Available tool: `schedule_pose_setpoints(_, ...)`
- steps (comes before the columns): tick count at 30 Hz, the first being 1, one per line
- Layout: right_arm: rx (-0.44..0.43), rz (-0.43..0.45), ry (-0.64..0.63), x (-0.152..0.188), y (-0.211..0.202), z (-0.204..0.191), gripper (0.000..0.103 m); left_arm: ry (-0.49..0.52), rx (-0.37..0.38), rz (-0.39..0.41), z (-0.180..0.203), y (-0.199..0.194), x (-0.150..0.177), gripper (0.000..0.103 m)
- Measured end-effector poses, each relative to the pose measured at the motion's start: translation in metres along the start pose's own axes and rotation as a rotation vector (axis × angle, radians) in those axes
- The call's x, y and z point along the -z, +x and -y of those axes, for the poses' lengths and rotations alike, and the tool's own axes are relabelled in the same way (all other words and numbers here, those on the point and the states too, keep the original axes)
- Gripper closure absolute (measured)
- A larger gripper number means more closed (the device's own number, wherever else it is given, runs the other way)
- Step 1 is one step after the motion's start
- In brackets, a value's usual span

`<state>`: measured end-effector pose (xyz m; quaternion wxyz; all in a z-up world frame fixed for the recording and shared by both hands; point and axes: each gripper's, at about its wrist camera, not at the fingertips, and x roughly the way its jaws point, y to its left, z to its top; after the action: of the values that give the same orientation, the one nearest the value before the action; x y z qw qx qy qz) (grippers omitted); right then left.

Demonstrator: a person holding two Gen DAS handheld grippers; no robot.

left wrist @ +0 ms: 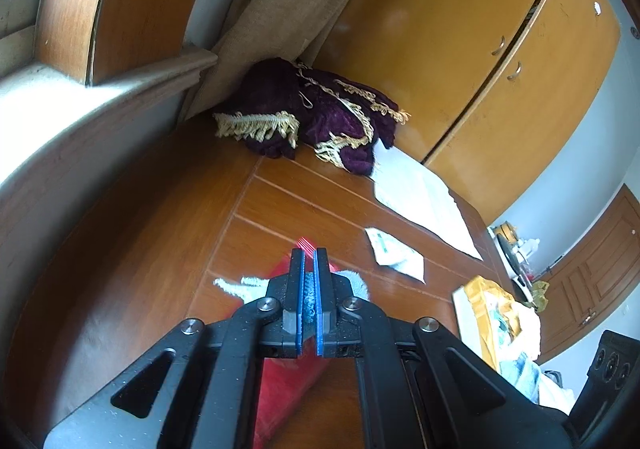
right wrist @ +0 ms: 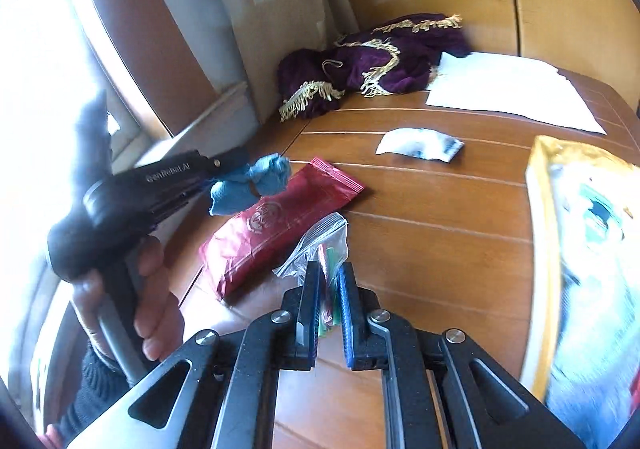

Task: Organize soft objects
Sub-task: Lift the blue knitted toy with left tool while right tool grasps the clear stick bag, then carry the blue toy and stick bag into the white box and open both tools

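Note:
My left gripper [left wrist: 309, 254] is shut on a bunched blue cloth [left wrist: 309, 299] and holds it above a red foil pouch [left wrist: 280, 389] on the wooden table [left wrist: 304, 201]. In the right wrist view the same left gripper [right wrist: 230, 169], held by a hand [right wrist: 156, 289], carries the blue cloth [right wrist: 256, 181] over the red pouch [right wrist: 280, 225]. My right gripper [right wrist: 330, 269] has its jaws narrowly apart at a clear zip bag [right wrist: 316, 245]. The bag's coloured contents show in the gap, but whether they are pinched or lie beneath is unclear.
A purple fringed velvet cloth [right wrist: 372, 65] is heaped in the far corner against a beige curtain [left wrist: 288, 9]. White paper [right wrist: 508, 89] and a small white packet [right wrist: 420, 143] lie beyond. A yellow-rimmed container of fabrics [right wrist: 580, 249] stands at the right, with wooden cabinet doors [left wrist: 460, 49] behind.

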<state>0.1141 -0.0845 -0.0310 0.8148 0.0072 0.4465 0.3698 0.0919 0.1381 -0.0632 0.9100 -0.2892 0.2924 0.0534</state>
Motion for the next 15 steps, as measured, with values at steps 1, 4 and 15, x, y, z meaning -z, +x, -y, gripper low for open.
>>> schedule_pose_setpoints(1, -0.008, 0.005, 0.004, 0.003, -0.006, 0.002, 0.094, -0.01, 0.023, -0.003, 0.004, -0.004, 0.004, 0.101)
schedule_pose_setpoints(4, -0.007, 0.031, -0.013, 0.013, -0.024, 0.008, 0.094, -0.011, 0.086, 0.017, 0.024, -0.024, 0.019, 0.101)
schedule_pose_setpoints(15, 0.046, 0.194, 0.084, 0.025, -0.101, 0.06, 0.094, 0.1, 0.268, -0.02, 0.127, -0.044, 0.037, 0.101)
